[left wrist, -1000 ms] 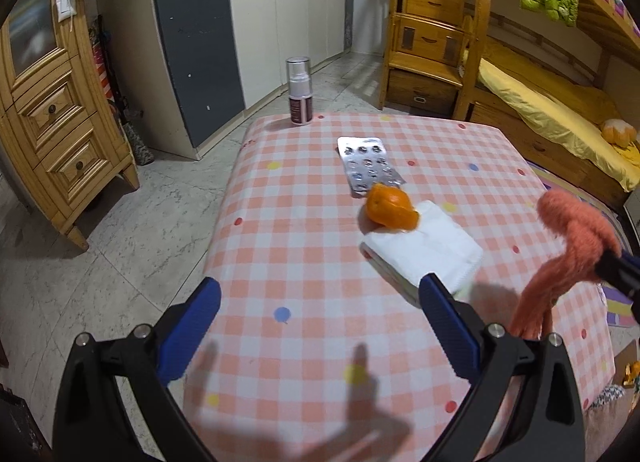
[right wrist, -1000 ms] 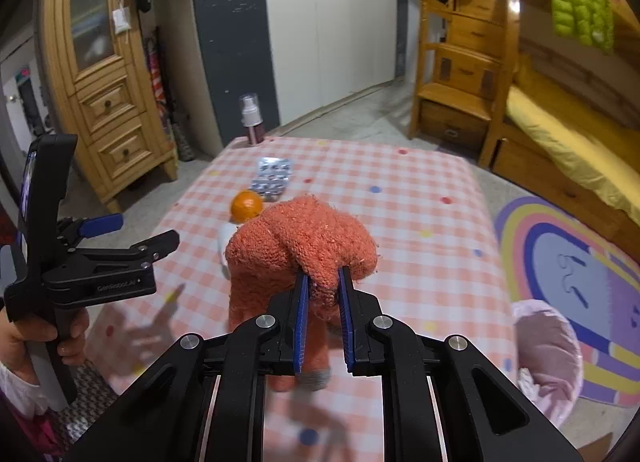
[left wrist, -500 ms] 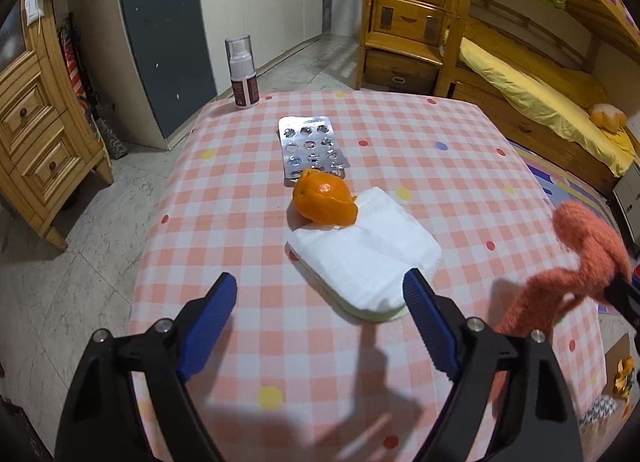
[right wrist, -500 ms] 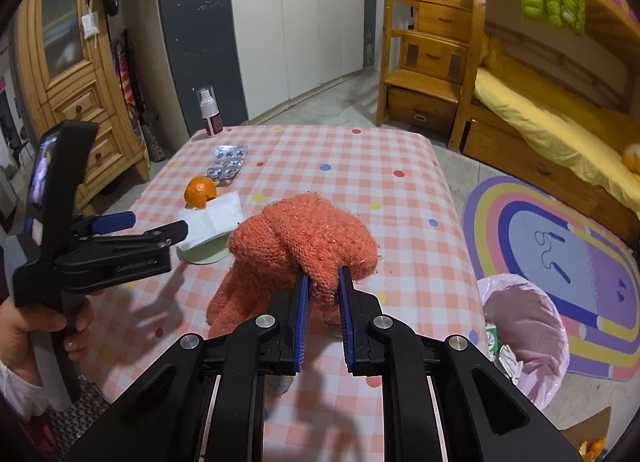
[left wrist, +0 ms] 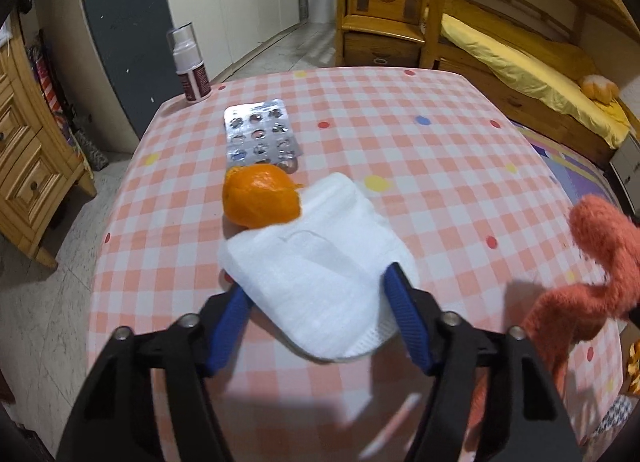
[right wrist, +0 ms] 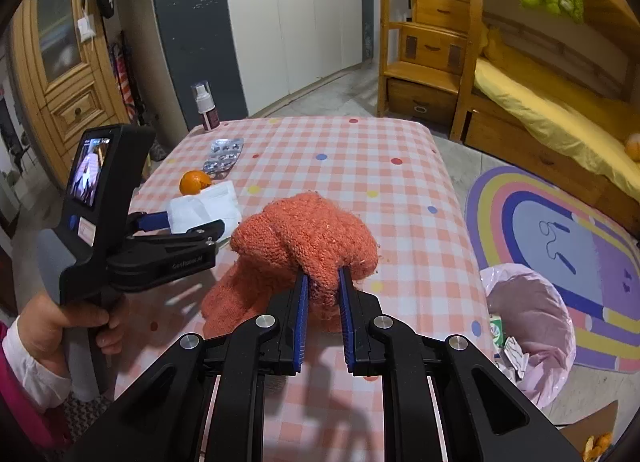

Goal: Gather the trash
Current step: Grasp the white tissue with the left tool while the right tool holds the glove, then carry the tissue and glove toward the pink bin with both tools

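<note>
A white folded pad (left wrist: pixel 316 266) lies on the checked table (left wrist: pixel 400 121), with an orange peel (left wrist: pixel 260 197) at its far edge. My left gripper (left wrist: pixel 316 294) straddles the pad's near part. Its jaws are closing, one blue finger on each side of the pad. The right-hand pad touches the pad's edge; a firm grip does not show. In the right wrist view the left gripper (right wrist: pixel 188 221) reaches over the white pad (right wrist: pixel 204 207). My right gripper (right wrist: pixel 323 282) is shut on an orange knitted cloth (right wrist: pixel 308 238) held over the table.
A used blister pack (left wrist: pixel 260 137) and a spray bottle (left wrist: pixel 190 65) stand beyond the peel. A bin lined with a pink bag (right wrist: pixel 532 314) sits on the floor right of the table, trash inside. A bed and wooden drawers stand behind.
My left gripper moved forward and down onto the white pad, and its jaws narrowed around it. The right gripper kept the cloth and sank slightly.
</note>
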Action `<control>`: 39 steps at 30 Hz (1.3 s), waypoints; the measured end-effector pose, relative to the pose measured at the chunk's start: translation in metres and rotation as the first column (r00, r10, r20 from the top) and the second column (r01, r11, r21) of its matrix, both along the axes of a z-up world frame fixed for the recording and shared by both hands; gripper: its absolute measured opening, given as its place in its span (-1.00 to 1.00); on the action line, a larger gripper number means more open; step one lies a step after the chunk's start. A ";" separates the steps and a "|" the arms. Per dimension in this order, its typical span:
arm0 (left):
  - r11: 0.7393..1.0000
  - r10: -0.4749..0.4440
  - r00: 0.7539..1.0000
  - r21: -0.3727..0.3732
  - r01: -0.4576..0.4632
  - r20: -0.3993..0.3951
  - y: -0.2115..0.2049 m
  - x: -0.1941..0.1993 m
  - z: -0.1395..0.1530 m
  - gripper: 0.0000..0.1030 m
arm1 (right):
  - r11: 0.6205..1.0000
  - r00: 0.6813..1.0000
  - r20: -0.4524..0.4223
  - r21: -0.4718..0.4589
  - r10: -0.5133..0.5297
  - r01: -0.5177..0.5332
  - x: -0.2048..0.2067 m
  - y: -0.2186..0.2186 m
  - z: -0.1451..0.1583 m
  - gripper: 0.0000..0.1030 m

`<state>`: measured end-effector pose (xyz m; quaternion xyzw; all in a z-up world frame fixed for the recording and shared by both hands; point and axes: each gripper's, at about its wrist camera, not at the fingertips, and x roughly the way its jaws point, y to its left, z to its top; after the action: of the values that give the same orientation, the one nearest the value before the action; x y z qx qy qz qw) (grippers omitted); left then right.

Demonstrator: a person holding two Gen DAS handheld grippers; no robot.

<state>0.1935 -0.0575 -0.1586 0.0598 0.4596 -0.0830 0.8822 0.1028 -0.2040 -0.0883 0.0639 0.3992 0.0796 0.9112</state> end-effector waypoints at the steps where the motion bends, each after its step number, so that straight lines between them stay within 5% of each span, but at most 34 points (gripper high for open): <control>1: 1.000 -0.008 1.000 -0.003 0.008 0.001 0.000 -0.005 0.001 0.03 | 1.000 1.000 0.001 0.004 -0.005 0.005 -0.003 -0.002 0.001 -0.71; 5: 0.999 -0.034 0.999 -0.040 0.034 -0.013 0.002 -0.018 0.004 -0.41 | 1.000 1.000 0.004 0.015 -0.018 0.018 -0.014 -0.007 0.004 -0.71; 7: 0.995 -0.044 0.999 -0.095 0.042 -0.017 0.009 -0.026 0.010 -0.75 | 0.999 1.000 0.009 0.020 -0.029 0.029 -0.020 -0.011 0.007 -0.71; 9: 0.983 -0.066 0.998 -0.174 0.064 -0.002 0.017 -0.039 0.025 -0.87 | 0.999 0.999 0.016 0.029 -0.041 0.041 -0.026 -0.015 0.010 -0.71; 22: 0.937 -0.125 0.987 -0.313 0.152 0.104 0.033 -0.080 0.076 -0.89 | 0.996 0.996 0.053 0.056 -0.072 0.069 -0.050 -0.029 0.021 -0.71; 31: 0.969 -0.140 0.977 -0.178 0.168 0.160 0.009 -0.101 0.088 -0.89 | 0.992 0.993 0.067 0.081 -0.099 0.094 -0.062 -0.040 0.027 -0.71; 39: 0.972 -0.205 0.961 -0.079 0.223 0.188 -0.023 -0.109 0.091 -0.89 | 0.986 0.987 0.079 0.104 -0.138 0.129 -0.075 -0.054 0.030 -0.71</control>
<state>0.0850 -0.0805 -0.0679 0.0725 0.3649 -0.1951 0.9075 0.0280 -0.2576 -0.0584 0.1320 0.3502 0.0407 0.9264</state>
